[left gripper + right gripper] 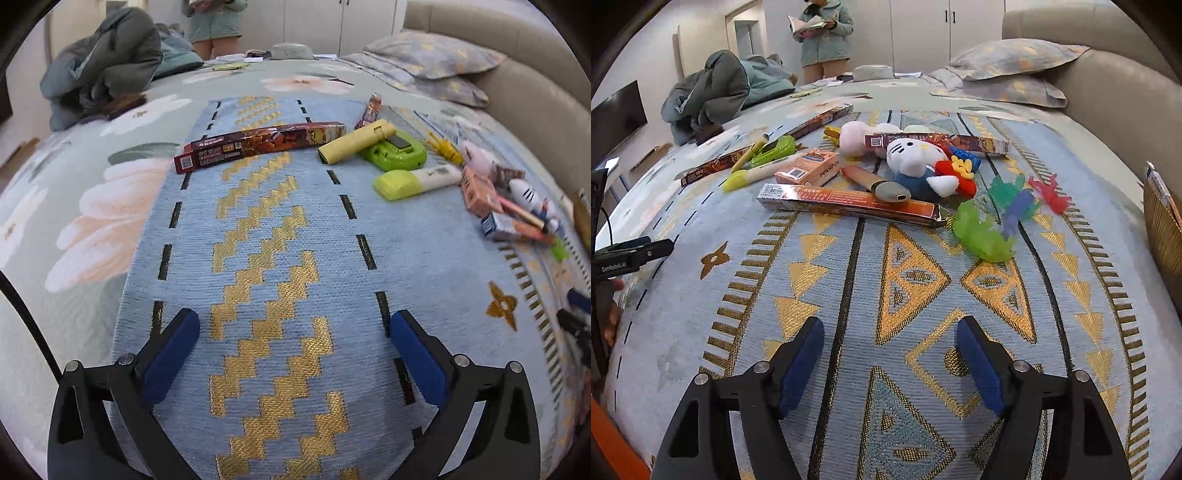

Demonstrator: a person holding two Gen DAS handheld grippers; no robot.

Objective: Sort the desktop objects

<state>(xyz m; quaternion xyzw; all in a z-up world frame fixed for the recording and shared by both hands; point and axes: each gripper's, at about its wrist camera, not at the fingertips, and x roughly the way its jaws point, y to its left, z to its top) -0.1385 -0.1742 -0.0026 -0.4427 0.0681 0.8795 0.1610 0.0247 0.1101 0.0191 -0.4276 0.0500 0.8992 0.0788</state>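
Loose objects lie on a blue and gold cloth [280,229] over a bed. In the left wrist view a long dark red box [258,146], a yellow tube [356,146], a green gadget [397,153] and a yellow-capped marker [415,181] lie ahead. My left gripper [295,332] is open and empty, well short of them. In the right wrist view a long red box [849,201], a pink box [809,171], a white cat plush [919,166] and green [982,232], blue and red plastic toys lie ahead. My right gripper [890,343] is open and empty over the cloth [849,295].
A woven basket [1163,229] stands at the right edge. Pillows [1008,62] and a padded headboard [1123,96] are at the far right, a heap of jackets [713,88] at the far left. A person [823,37] stands beyond the bed reading.
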